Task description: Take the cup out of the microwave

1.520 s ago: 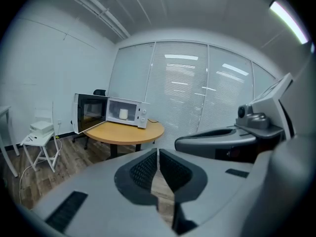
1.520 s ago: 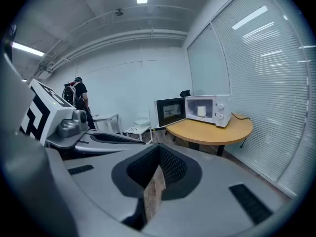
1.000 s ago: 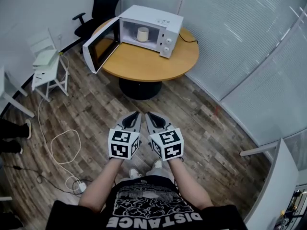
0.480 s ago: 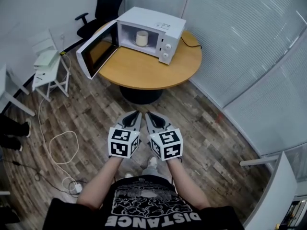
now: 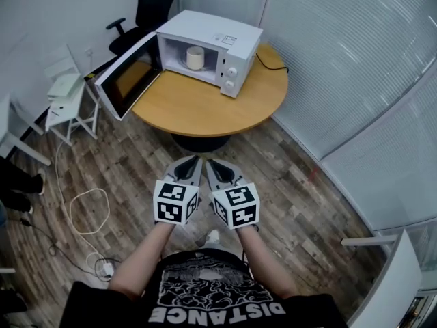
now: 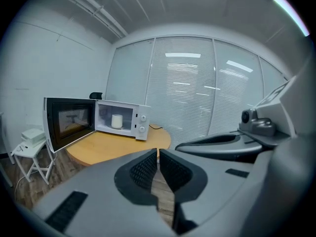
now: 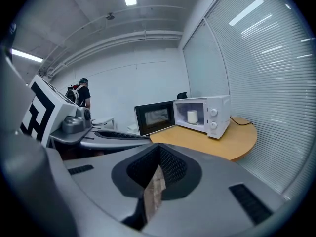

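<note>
While the cup (image 5: 195,57) stands well ahead, left tool (image 5: 195,160) and right tool (image 5: 211,162) are closed, empty.

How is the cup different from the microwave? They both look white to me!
The cup is small and round; the microwave is a big box. The cup sits inside, while the microwave stands on the round wooden table. The microwave has a door, swung wide open; the cup has none. Both are pale: the microwave white, the cup creamy.
</note>
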